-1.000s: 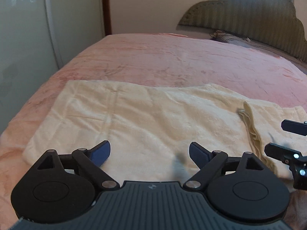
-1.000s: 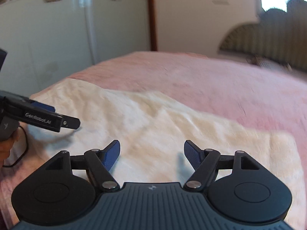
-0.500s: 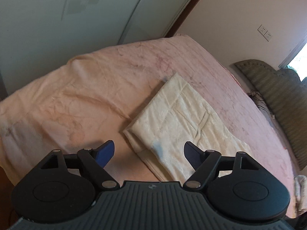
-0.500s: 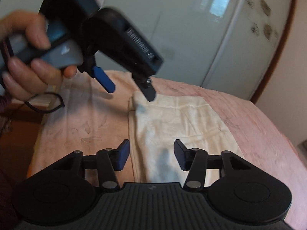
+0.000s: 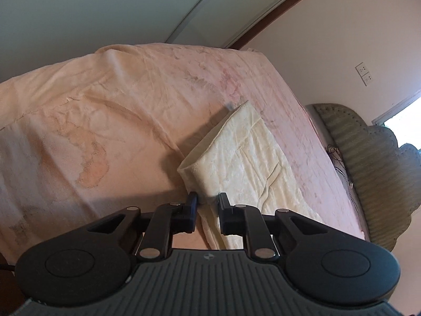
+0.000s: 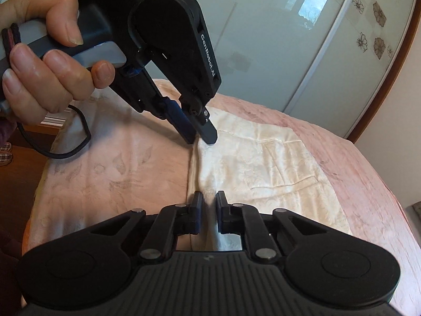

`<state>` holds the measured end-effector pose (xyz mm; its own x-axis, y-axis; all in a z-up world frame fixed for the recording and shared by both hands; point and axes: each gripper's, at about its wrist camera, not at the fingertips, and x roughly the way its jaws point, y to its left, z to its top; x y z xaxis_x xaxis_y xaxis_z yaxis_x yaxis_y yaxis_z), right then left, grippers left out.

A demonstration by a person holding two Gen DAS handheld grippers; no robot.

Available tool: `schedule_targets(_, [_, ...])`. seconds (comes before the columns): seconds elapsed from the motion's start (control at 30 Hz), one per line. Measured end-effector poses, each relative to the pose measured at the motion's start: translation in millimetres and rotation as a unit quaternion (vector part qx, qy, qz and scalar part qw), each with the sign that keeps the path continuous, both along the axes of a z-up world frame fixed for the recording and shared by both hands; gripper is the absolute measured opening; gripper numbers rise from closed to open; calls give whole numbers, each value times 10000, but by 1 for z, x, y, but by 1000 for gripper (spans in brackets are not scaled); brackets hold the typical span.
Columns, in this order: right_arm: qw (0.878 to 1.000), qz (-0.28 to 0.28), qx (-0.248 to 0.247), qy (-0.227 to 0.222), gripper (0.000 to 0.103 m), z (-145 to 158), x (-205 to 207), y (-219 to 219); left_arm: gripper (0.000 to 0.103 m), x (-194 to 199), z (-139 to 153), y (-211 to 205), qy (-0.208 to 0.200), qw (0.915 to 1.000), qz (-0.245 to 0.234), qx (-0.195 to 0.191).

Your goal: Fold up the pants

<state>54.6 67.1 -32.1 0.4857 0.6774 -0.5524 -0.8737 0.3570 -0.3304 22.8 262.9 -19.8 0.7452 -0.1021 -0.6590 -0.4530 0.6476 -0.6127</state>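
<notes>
Cream pants (image 5: 244,155) lie folded lengthwise on a pink bedspread (image 5: 105,121). My left gripper (image 5: 207,201) is shut on the near corner of the pants' end edge, which lifts off the bed. In the right wrist view the pants (image 6: 263,168) spread to the right, and my right gripper (image 6: 209,201) is shut on the same edge nearer the camera. The left gripper (image 6: 201,135) shows there too, held by a hand, pinching the edge farther along.
A glossy white wardrobe (image 6: 315,39) stands beyond the bed. A padded grey-green headboard (image 5: 368,163) is at the right. A black cable (image 6: 76,144) hangs from the left gripper over the bed's edge. Wall sockets (image 5: 364,73) are on the far wall.
Both grippers swung round to the pants' end edge, dropped onto it and closed from open to shut on the cloth. The edge has started to rise.
</notes>
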Motion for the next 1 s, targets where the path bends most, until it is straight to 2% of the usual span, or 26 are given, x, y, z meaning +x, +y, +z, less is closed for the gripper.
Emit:
schedule_targets(0.13, [9997, -92, 182, 109, 10, -3, 4, -8, 17, 0, -5, -6, 7, 9997, -8, 238])
schedule_targets(0.17, [9994, -190, 254, 136, 12, -1, 4, -11, 22, -1, -5, -5, -46, 9997, -26, 236])
schedule_targets(0.23, [9990, -350, 230, 134, 22, 4, 1, -17, 37, -1, -4, -3, -46, 9998, -56, 206])
schedule_targets(0.27, [9991, -364, 197, 116, 37, 5, -2, -18, 50, -1, -5, -1, -28, 9999, -22, 119])
schedule_targets(0.3, [9992, -377, 152, 59, 56, 5, -7, -19, 56, -1, -6, 2, -69, 10000, -12, -49])
schedule_targets(0.33, [9993, -360, 120, -31, 62, 5, -12, -18, 67, -1, -8, 4, -139, 9996, -28, -227])
schedule_targets(0.37, [9993, -304, 24, -205, 63, 3, -18, -16, 72, -1, -9, 5, -181, 9992, -41, -365])
schedule_targets(0.47, [9940, -510, -409, -879, 62, -12, -24, -2, 75, 2, -10, 4, -230, 9973, -99, -691])
schedule_targets(0.6, [9769, -553, -849, -1880, 59, -28, -26, 16, 85, 14, -18, -1, -387, 9918, -179, -1208])
schedule_targets(0.63, [9738, -429, -938, -2025, 54, -30, -27, 20, 87, 17, -19, -3, -438, 9908, -210, -1263])
schedule_targets(0.7, [9688, -222, -1117, -2200, 23, -36, -28, 27, 87, 26, -21, -8, -501, 9892, -262, -1354])
schedule_targets(0.73, [9686, -195, -1112, -2217, 20, -36, -26, 27, 87, 30, -22, -10, -548, 9887, -309, -1358])
schedule_targets(0.77, [9722, -225, -996, -2107, 18, -32, -23, 25, 87, 34, -22, -12, -582, 9886, -351, -1341])
schedule_targets(0.83, [9907, -464, -298, -1240, 16, -6, -6, 9, 87, 44, -22, -13, -610, 9890, -387, -1287])
schedule_targets(0.87, [9953, -574, 61, -773, 16, 7, 3, 0, 87, 50, -22, -13, -646, 9892, -392, -1257])
schedule_targets(0.93, [9948, -555, 829, 210, 16, 33, 24, -27, 84, 60, -20, -11, -687, 9902, -393, -1153])
schedule_targets(1.0, [9865, -93, 1064, 1244, 16, 50, 41, -46, 84, 72, -20, -9, -632, 9910, -416, -1104])
